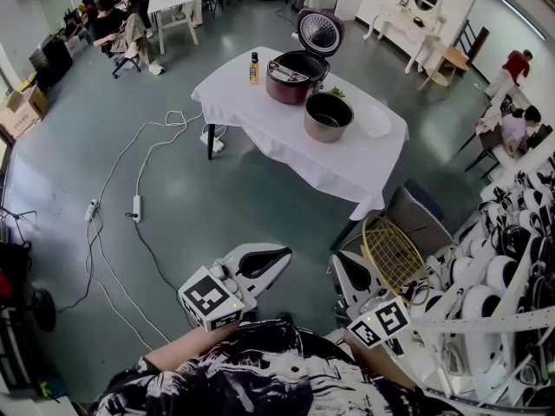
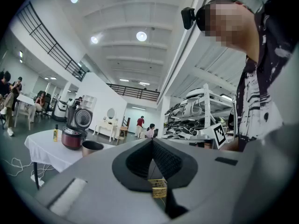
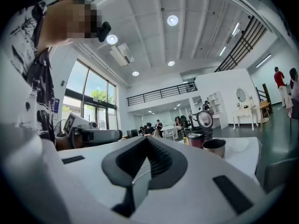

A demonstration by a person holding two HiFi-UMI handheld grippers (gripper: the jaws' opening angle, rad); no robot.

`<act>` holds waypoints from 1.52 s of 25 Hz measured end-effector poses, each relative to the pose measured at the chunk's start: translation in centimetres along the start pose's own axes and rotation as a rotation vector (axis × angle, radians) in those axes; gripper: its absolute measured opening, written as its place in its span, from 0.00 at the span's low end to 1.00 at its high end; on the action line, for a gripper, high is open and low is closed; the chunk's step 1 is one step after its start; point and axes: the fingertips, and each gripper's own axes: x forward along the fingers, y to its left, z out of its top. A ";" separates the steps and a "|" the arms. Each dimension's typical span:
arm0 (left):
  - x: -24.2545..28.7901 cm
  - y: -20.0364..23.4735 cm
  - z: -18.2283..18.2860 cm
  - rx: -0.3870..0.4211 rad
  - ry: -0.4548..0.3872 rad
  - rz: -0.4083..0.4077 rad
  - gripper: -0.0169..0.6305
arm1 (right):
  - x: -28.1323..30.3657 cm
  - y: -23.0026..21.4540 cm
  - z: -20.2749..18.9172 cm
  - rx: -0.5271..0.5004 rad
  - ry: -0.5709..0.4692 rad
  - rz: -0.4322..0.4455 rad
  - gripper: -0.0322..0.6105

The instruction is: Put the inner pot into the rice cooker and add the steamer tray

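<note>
The person's patterned sleeve (image 1: 260, 371) fills the near edge of the head view. Just beyond it both tools are held level over the floor. The left tool (image 1: 276, 256) has its jaws pressed together on nothing, and the right tool (image 1: 340, 265) is likewise closed and empty.

Far ahead, well apart from both, stands the white-clothed tabletop (image 1: 286, 141). On it sits the dark red rice cooker (image 1: 293, 78) with its lid (image 1: 321, 31) raised. The inner pot (image 1: 329, 116) stands upright, mouth up, just near and right of the cooker. A shallow white dish (image 1: 373, 120), probably the steamer tray, lies just right of the pot, and a small yellow bottle (image 1: 254, 68) stands left of the cooker.

The pot lies far and slightly right of the tools, so the right tool looks the nearer one, and the whole approach to the tabletop has yet to be made
</note>
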 end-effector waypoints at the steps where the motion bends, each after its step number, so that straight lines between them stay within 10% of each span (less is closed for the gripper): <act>1: -0.1 0.0 0.1 0.005 -0.004 -0.001 0.03 | 0.0 0.1 0.0 0.000 -0.001 -0.001 0.04; 22: -0.3 0.0 0.1 0.004 -0.006 -0.012 0.03 | 0.3 0.8 1.3 0.028 -0.079 0.068 0.05; 23: -0.3 0.0 0.1 0.005 -0.007 -0.014 0.03 | 0.4 0.9 1.7 0.037 -0.102 0.088 0.12; 25: -0.2 0.0 0.2 0.003 -0.003 -0.012 0.03 | 0.4 0.8 2.6 0.043 -0.159 0.100 0.65; 27: -0.2 0.0 0.1 0.002 -0.001 -0.009 0.03 | 0.3 0.3 3.1 0.028 -0.188 0.078 0.78; 38: 0.6 -0.3 0.0 0.001 0.002 -0.009 0.03 | 0.0 -0.1 2.2 0.021 -0.141 0.077 0.85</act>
